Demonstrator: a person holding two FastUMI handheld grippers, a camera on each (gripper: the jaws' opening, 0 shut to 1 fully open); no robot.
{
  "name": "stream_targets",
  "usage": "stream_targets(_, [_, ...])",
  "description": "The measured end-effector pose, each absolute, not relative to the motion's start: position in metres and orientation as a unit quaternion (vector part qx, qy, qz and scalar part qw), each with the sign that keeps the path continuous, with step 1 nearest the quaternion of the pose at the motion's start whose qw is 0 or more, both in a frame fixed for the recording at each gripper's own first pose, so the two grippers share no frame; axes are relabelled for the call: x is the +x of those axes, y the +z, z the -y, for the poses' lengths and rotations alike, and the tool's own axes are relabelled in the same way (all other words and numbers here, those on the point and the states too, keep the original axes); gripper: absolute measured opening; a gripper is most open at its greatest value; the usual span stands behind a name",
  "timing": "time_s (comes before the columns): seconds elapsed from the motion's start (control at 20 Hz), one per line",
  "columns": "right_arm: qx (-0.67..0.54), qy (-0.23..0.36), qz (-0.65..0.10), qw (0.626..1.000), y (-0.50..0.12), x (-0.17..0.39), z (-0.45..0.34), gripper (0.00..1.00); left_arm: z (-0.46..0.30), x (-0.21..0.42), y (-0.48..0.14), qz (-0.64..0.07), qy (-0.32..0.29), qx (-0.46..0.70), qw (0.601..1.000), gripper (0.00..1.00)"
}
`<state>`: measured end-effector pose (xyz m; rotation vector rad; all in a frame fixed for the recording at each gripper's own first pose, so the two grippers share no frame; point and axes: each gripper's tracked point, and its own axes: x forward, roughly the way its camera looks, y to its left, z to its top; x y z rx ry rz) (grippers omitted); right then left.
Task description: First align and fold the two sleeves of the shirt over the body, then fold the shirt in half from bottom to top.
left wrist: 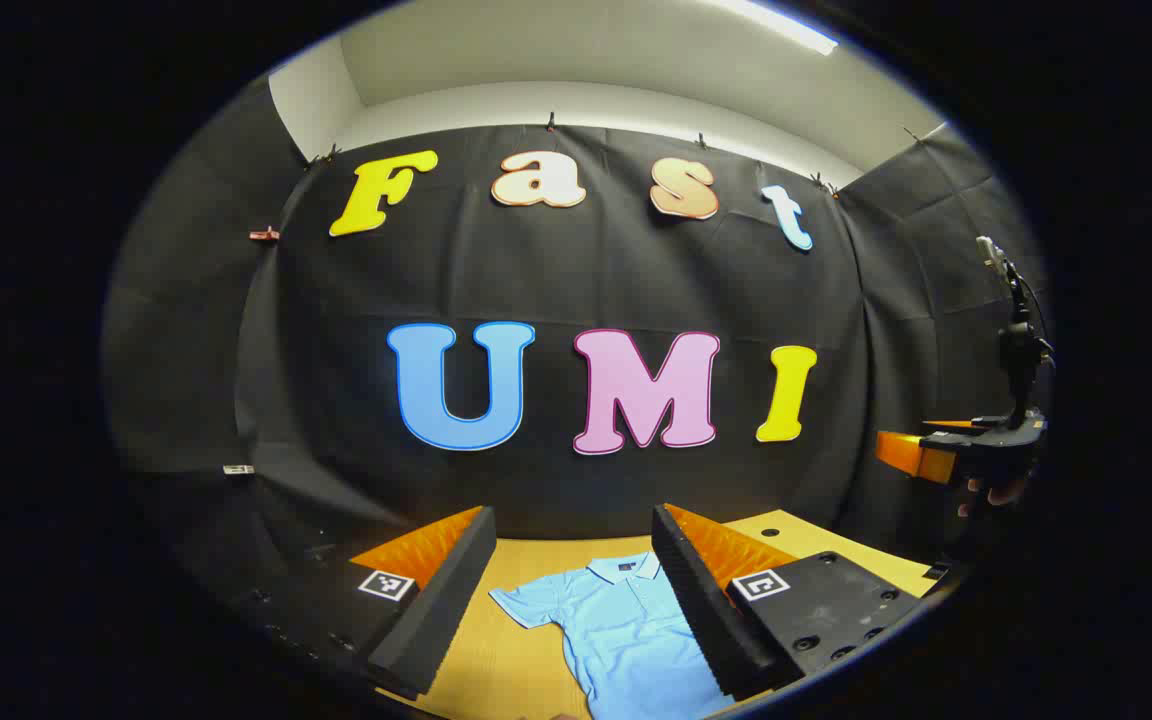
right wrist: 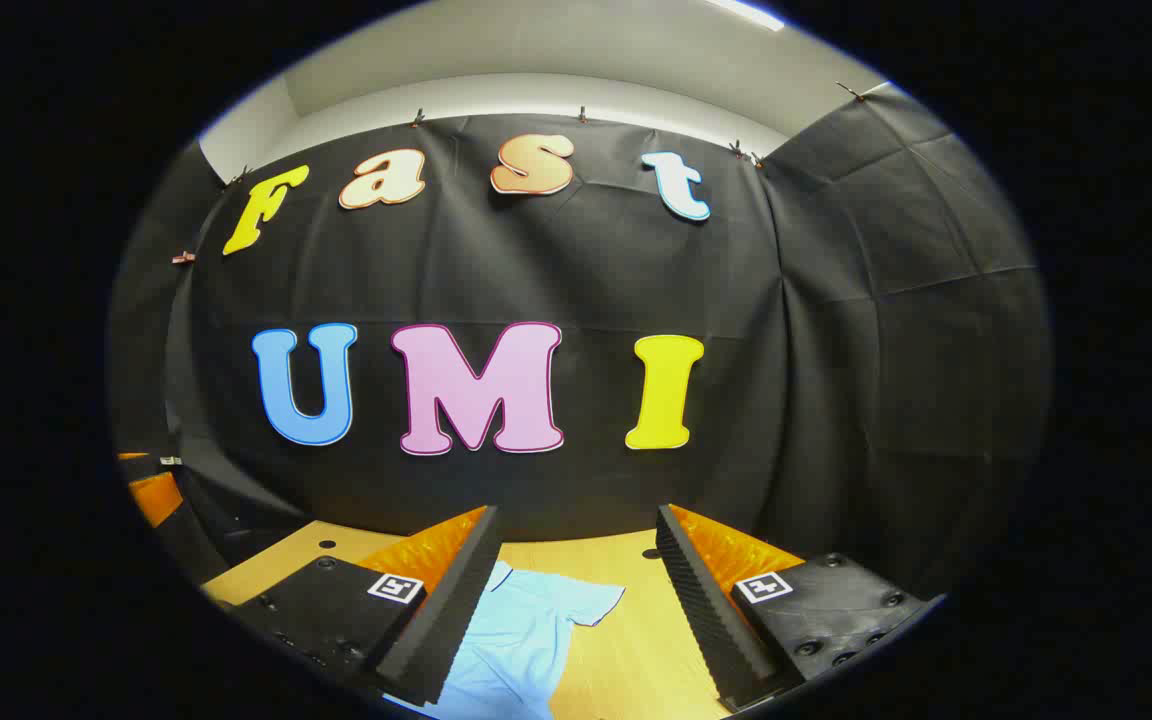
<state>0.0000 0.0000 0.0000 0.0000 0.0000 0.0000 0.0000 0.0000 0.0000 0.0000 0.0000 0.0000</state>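
our left claw (left wrist: 571, 590) hangs wide open and empty above the light wooden table (left wrist: 496, 665). the light blue short-sleeved polo shirt (left wrist: 626, 640) lies flat below and ahead of it, collar away from us, long axis running from us toward the wall. one sleeve (left wrist: 526, 605) spreads beneath the left claw; the other sleeve (right wrist: 591, 600) lies beneath our right claw (right wrist: 576, 590), equally open and empty. each claw is nearest its own sleeve.

Lt-blue polo shirt (left wrist: 626, 625) flat, sleeves unfolded.
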Motion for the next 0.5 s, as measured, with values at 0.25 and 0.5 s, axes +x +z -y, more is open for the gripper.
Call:
stream_targets(0.25, [-0.01,0.005,-0.017,1.0,-0.015,0.006,-0.012,0.97,-0.004,0.017,-0.012,-0.013,-0.007,-0.006,1.0,0.99])
stream_targets(0.5, [-0.019,0.004,-0.022,1.0,-0.02,0.009,-0.015,0.97,-0.003,0.023,-0.019,-0.023,-0.011,-0.008,1.0,0.99])
